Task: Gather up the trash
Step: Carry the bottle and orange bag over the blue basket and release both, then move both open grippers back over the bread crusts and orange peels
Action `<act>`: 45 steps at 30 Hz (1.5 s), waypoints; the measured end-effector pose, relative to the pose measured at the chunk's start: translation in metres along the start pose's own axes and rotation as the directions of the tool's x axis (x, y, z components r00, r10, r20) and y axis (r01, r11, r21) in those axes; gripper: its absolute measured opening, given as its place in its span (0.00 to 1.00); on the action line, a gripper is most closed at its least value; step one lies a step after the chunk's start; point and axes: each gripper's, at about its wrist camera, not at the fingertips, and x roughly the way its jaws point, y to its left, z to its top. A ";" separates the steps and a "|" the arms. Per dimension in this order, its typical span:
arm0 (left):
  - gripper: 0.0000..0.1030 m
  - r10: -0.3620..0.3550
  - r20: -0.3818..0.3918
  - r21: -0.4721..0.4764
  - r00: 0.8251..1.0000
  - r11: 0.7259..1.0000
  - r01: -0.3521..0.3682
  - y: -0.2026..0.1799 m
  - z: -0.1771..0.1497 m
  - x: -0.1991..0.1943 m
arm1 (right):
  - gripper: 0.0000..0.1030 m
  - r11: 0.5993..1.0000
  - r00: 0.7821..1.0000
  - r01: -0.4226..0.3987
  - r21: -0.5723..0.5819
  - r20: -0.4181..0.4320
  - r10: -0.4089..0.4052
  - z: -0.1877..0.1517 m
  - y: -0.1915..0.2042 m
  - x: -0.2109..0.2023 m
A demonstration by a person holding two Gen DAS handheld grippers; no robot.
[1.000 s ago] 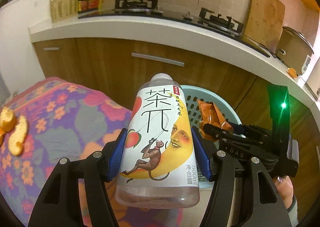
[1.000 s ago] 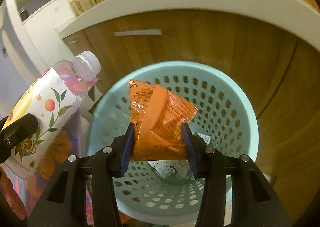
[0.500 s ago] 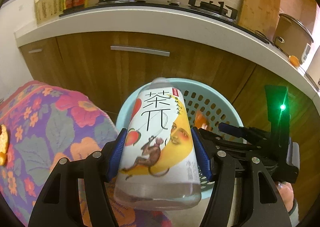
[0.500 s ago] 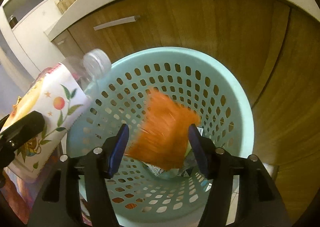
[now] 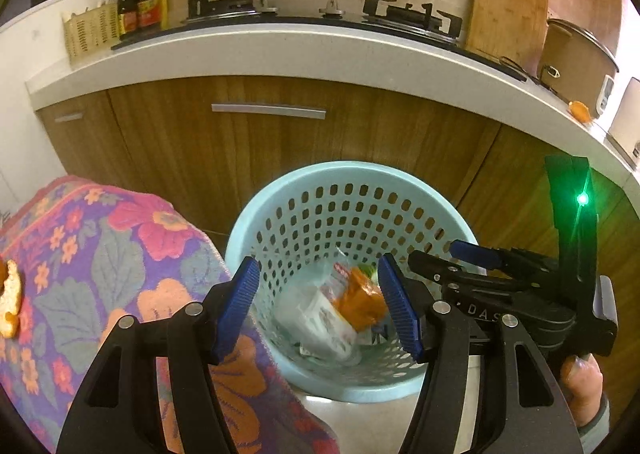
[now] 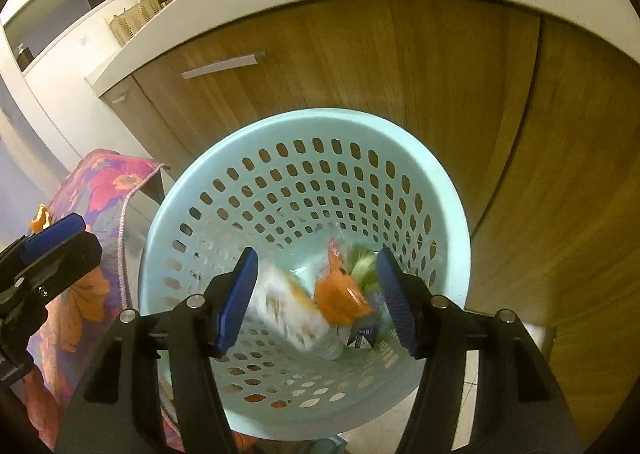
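The tea bottle [image 5: 316, 318] and orange snack wrapper [image 5: 360, 304] lie inside the perforated waste basket [image 5: 348, 174]. Above the basket, the left tool [image 5: 318, 306] and right tool [image 6: 314, 296] are both spread, empty. Withdraw vertically, clear of the rim; orange peel [image 5: 10, 300] remains left of the basket.

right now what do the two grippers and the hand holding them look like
Both the left gripper and right gripper are black forked frames with silver screws and ribbed blue pads. The right one's body, seen from the left wrist camera, bears white "DAS" lettering and a green light. The hand shows a grey cuff.
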 end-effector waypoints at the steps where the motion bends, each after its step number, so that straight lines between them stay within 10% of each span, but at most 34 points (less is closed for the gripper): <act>1: 0.58 -0.001 0.002 -0.002 1.000 1.000 0.001 0.000 -0.001 -0.001 | 0.56 1.000 1.000 0.002 -0.002 0.002 -0.002 0.000 0.001 -0.001; 26: 0.58 -0.007 0.125 -0.084 0.992 0.996 0.018 0.041 -0.015 -0.080 | 0.56 0.991 0.994 -0.030 -0.130 0.099 0.043 0.008 0.073 -0.049; 45: 0.64 0.291 0.198 -0.426 0.936 0.885 -0.186 0.230 -0.043 -0.161 | 0.56 0.867 0.968 -0.169 -0.469 0.086 0.235 0.011 0.265 -0.039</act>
